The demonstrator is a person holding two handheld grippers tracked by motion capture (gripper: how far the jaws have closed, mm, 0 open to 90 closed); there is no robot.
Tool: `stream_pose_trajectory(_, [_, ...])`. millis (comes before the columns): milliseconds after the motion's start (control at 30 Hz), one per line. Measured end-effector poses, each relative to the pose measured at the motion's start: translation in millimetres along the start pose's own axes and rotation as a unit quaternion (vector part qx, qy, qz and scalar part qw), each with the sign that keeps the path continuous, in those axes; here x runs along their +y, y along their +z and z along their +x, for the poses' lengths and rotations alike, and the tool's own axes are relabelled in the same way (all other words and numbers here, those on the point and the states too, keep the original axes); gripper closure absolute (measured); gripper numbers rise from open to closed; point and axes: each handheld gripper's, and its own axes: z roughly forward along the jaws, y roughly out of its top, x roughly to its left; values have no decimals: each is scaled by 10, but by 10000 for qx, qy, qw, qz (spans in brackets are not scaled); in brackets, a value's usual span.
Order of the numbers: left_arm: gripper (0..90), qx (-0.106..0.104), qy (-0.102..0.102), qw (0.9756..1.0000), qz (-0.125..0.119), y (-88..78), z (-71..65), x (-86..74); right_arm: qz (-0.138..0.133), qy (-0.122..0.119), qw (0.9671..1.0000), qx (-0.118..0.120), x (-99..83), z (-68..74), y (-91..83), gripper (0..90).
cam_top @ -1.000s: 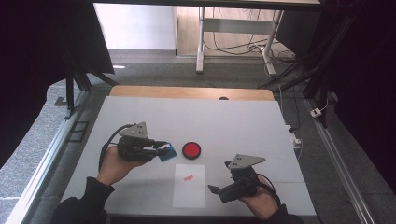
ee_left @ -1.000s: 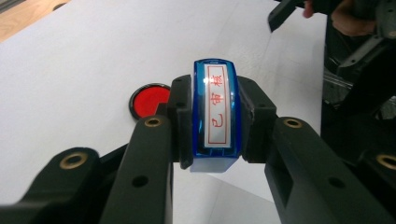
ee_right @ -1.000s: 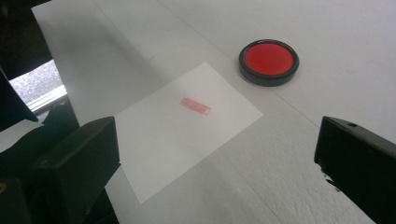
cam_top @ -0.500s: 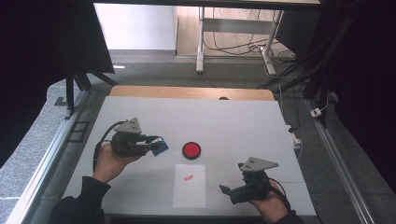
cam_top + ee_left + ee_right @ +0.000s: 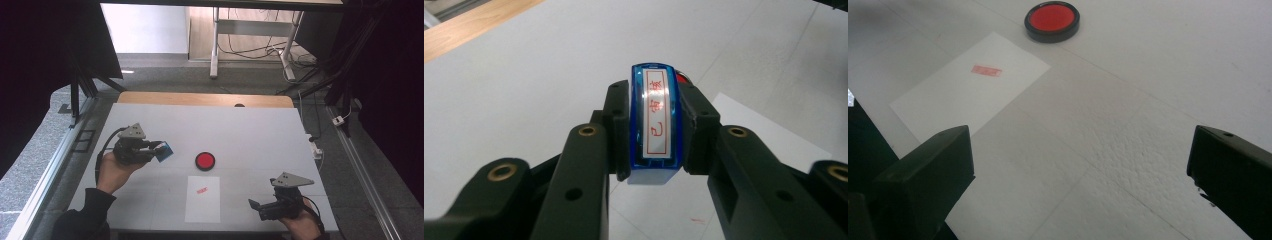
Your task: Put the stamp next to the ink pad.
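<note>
Taking the round black-rimmed red ink pad [image 5: 205, 160] as the landmark, near the middle of the white worktop [image 5: 250, 130]: to its left, raised above the surface, the left hand-held gripper [image 5: 159, 149] points toward the pad and stops short of it, with bare worktop between the two. A black cable [image 5: 104, 150] loops from its rear past the person's left hand [image 5: 114, 172], and a grey three-cornered plate [image 5: 132, 132] sits on top.

Its jaws are pinched tight on a small blue rectangular plastic stamp [image 5: 656, 125]. In the left gripper view the stamp stands on end between the two black pads, its white label with red characters facing the camera, and the pads press flat on both long sides. A sliver of the red pad peeks out just behind the stamp's top.

Just below the ink pad, toward the person, lies a white rectangular sheet of paper [image 5: 203, 199] bearing a small red stamped mark [image 5: 202, 190] in its upper half. Nothing lies between pad and sheet.

To the lower right of the pad, well apart from it and beside the sheet's right edge, the right hand-held gripper [image 5: 256, 207] hovers near the front edge of the worktop. Its jaws are spread wide with nothing between them; the right gripper view looks between them to the sheet and the pad.
</note>
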Motion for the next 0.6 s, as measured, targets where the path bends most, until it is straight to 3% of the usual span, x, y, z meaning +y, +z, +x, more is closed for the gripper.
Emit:
stream_pose_trajectory(233, [696, 202, -73, 9998, 25, 2, 66, -39, 32, 128, 9998, -157, -60, -45, -70, 0])
stream_pose_trajectory(600, [696, 515, -389, 9979, 111, 67, 227, -171, 74, 207, 9993, -297, -105, -85, -155, 0])
